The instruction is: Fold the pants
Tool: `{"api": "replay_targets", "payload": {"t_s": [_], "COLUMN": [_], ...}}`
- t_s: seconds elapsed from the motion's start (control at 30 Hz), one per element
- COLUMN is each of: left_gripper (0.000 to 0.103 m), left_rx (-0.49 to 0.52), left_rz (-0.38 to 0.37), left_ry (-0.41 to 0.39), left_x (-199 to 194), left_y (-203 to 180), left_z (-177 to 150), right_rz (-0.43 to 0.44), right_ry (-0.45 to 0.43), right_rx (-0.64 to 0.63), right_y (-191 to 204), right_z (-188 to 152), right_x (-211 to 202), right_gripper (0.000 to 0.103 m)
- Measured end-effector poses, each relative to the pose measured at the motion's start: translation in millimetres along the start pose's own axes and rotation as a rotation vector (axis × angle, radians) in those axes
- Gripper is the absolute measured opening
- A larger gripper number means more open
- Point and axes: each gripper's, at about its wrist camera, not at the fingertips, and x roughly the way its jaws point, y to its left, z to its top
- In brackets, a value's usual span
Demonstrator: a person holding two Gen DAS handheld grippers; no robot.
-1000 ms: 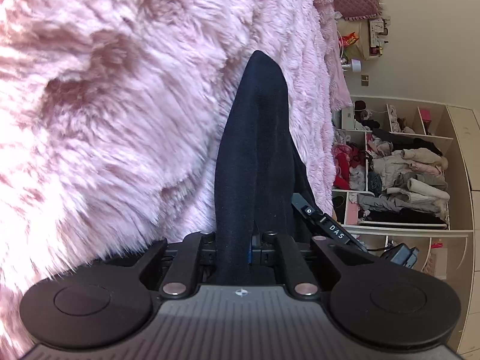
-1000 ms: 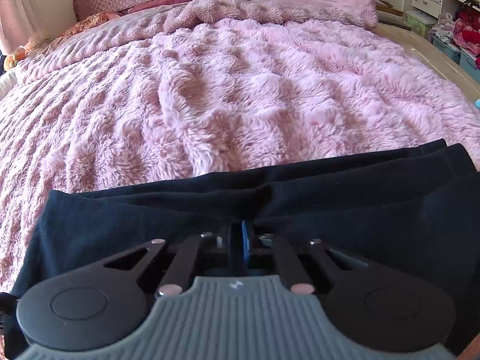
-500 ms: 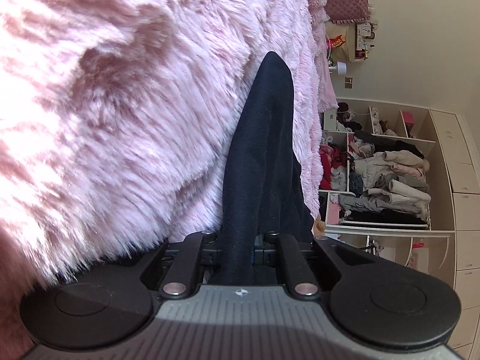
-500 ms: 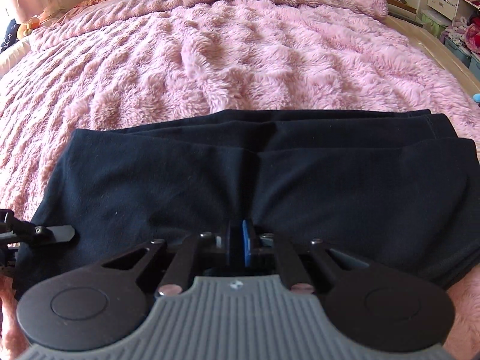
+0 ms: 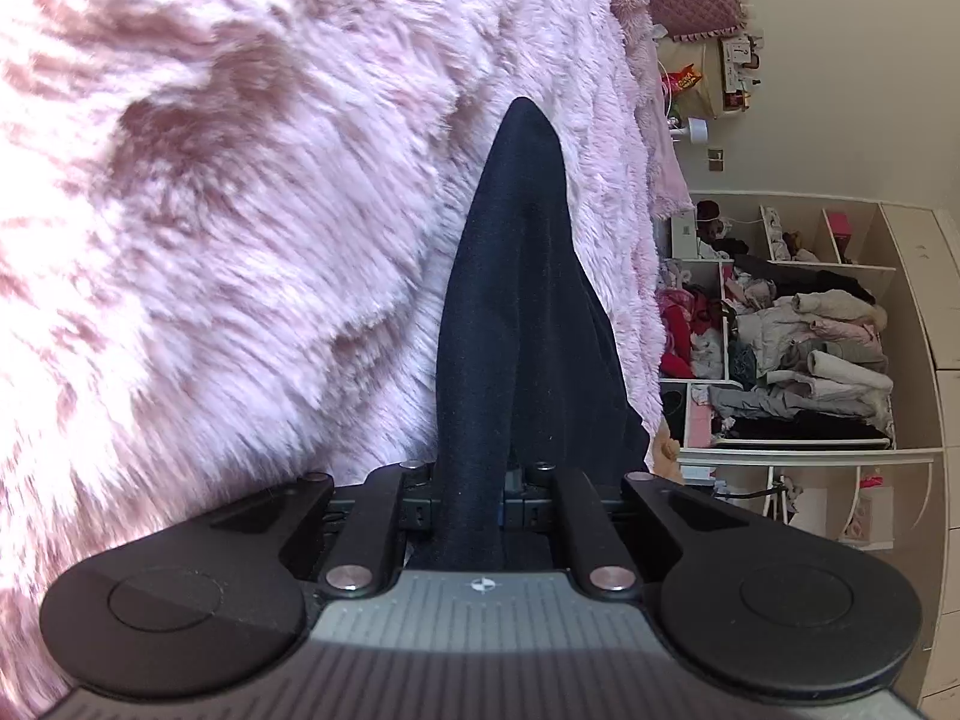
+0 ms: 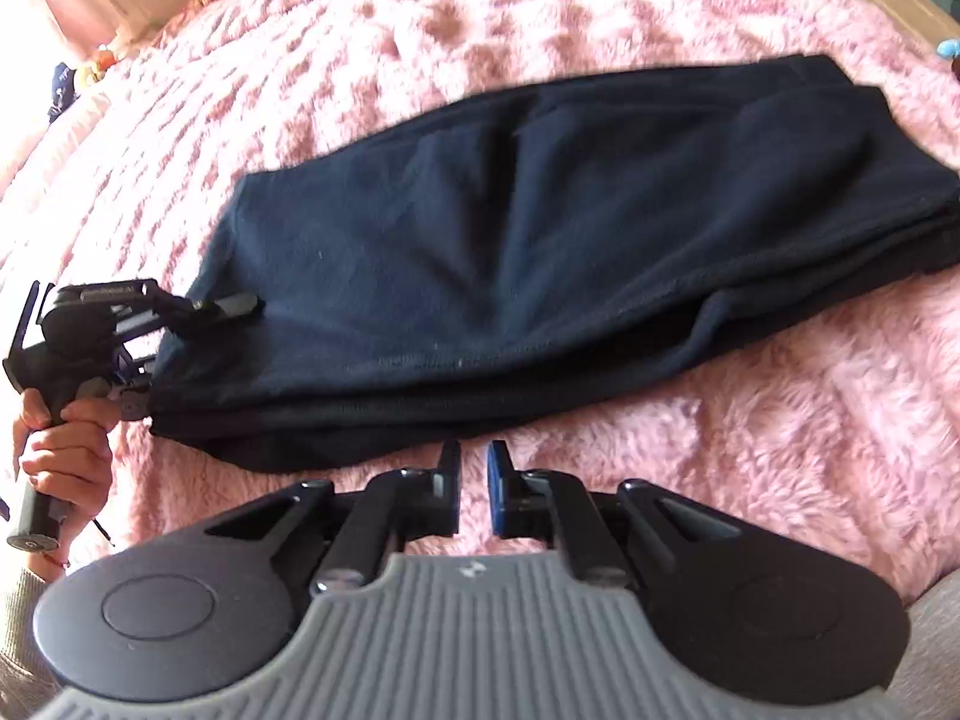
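Note:
Dark navy pants (image 6: 540,240) lie folded in layers across the pink fluffy blanket (image 6: 780,432). My right gripper (image 6: 474,471) hovers just in front of their near edge, its jaws opening with nothing between them. At the pants' left end, my left gripper (image 6: 198,315) pinches the fabric, held by a person's hand (image 6: 60,450). In the left wrist view the pants (image 5: 522,300) run away from the left gripper (image 5: 474,474), whose jaws are closing tighter on the cloth, which hides the fingertips.
The pink blanket (image 5: 210,210) covers the whole bed. Open shelves (image 5: 780,330) stuffed with clothes stand beyond the bed's edge. A headboard and pillows lie at the far end.
My right gripper has let go of the pants and drawn back from them, so the whole folded bundle now shows. The left gripper stays clamped on the same fabric.

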Motion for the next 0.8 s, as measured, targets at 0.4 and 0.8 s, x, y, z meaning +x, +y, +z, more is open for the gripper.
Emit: {"api": "replay_targets", "payload": {"t_s": [0.4, 0.8], "left_gripper": [0.01, 0.01], "left_rx": [0.184, 0.368], "left_rz": [-0.017, 0.117], "left_ry": [-0.107, -0.233], "left_x": [-7, 41], "left_y": [-106, -216], "left_z": [-25, -87], "right_rz": [0.169, 0.291], "right_ry": [0.003, -0.318], "right_rx": [0.142, 0.288], "right_y": [-27, -128], "right_z": [79, 86], "right_x": [58, -34], "right_gripper": [0.009, 0.016]}}
